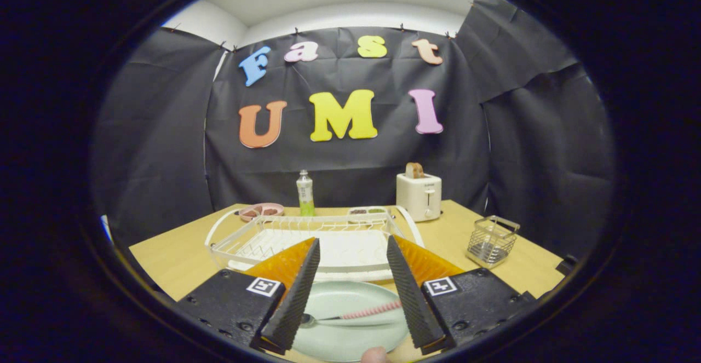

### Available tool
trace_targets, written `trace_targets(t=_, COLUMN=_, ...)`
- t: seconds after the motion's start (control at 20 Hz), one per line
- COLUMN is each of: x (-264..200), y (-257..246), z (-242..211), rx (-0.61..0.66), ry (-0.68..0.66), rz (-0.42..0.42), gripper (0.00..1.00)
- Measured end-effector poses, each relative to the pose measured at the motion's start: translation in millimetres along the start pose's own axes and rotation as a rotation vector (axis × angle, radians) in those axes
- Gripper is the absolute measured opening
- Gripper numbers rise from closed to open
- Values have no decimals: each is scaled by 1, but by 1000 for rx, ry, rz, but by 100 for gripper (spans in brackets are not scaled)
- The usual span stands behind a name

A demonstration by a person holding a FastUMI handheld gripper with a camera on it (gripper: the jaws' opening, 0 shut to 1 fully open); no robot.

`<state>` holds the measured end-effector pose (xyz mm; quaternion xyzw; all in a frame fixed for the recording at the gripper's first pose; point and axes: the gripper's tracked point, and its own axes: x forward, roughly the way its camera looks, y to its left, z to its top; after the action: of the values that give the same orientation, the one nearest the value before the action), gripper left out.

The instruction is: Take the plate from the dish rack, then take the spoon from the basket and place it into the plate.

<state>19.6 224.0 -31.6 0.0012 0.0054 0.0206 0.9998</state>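
A pale green plate (pixel 342 303) lies flat on the wooden table, under and between my fingers. On it rests a spoon (pixel 350 315) with a pink beaded handle and a metal bowl, lying crosswise. My gripper (pixel 353 248) stands open above the plate, its fingers wide apart and touching nothing. Just beyond the fingers sits the white wire dish rack (pixel 246 237), with no dish in it. A small wire basket (pixel 491 241) stands to the right of the rack.
A white toaster (pixel 419 196) with a slice in it stands behind the rack, near a green bottle (pixel 305 193) and a pink dish (pixel 262 211). A fingertip (pixel 375 355) shows at the plate's near rim. The table's edges run left and right.
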Motion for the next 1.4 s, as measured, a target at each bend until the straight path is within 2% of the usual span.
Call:
trace_targets(t=0.1, x=-11, y=-13, z=15, rx=-48, ry=-53, rz=-31, gripper=91)
trace_targets(t=0.2, x=-26, y=-19, z=25, rx=-58, ry=-91, rz=-32, gripper=92)
trace_targets(t=0.55, x=-73, y=-78, z=23, rx=-24, ry=-73, rz=-28, gripper=93)
trace_targets(t=1.0, x=-135, y=-176, z=48, rx=-48, ry=-187, rz=-139, gripper=94)
trace_targets(t=1.25, x=-152, y=-199, z=43, rx=-41, ry=-172, rz=-119, gripper=95)
trace_targets(t=1.4, x=-160, y=-197, z=43, rx=-26, ry=-149, rz=-69, gripper=95)
